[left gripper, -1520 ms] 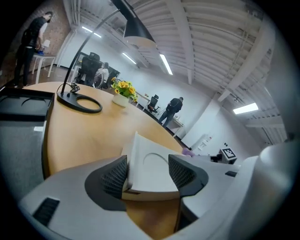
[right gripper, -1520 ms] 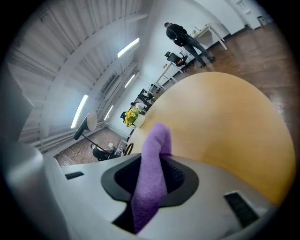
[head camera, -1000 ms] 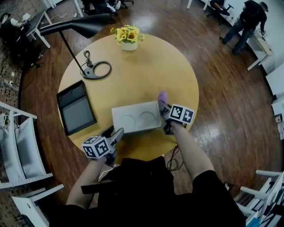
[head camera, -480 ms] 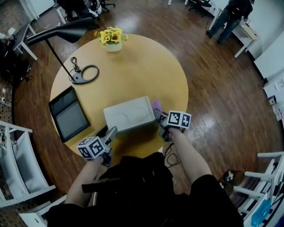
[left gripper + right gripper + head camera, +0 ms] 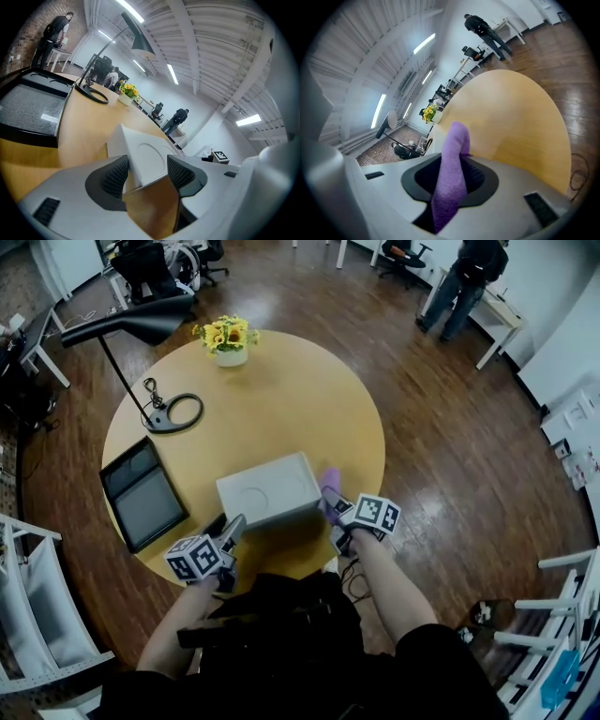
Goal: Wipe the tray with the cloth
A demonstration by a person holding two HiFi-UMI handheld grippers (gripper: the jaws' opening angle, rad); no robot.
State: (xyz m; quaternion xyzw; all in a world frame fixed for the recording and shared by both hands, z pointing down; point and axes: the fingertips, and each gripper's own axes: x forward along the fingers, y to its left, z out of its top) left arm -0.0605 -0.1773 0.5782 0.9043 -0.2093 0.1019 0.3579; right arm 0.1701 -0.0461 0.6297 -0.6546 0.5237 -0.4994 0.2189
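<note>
Purple cloth [image 5: 329, 486] pinched in right gripper [image 5: 332, 508] in head view, just beside right end of white tray [image 5: 267, 490] on tabletop [image 5: 281, 399]; tray's long axis left-right. Left gripper view: left gripper [image 5: 146, 172] clamped on tray's near corner. Right gripper view: closed on cloth, tray off to left; likely leftward sweep next.

Far beyond my left gripper [image 5: 232, 524] I see yellow flowers [image 5: 225, 335] and a black lamp [image 5: 139, 319]; a dark panel [image 5: 141, 495] lies just left.

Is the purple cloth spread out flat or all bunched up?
Bunched up. The right gripper view shows the purple cloth pinched into a narrow roll inside the right claw, poking out past its pads.
</note>
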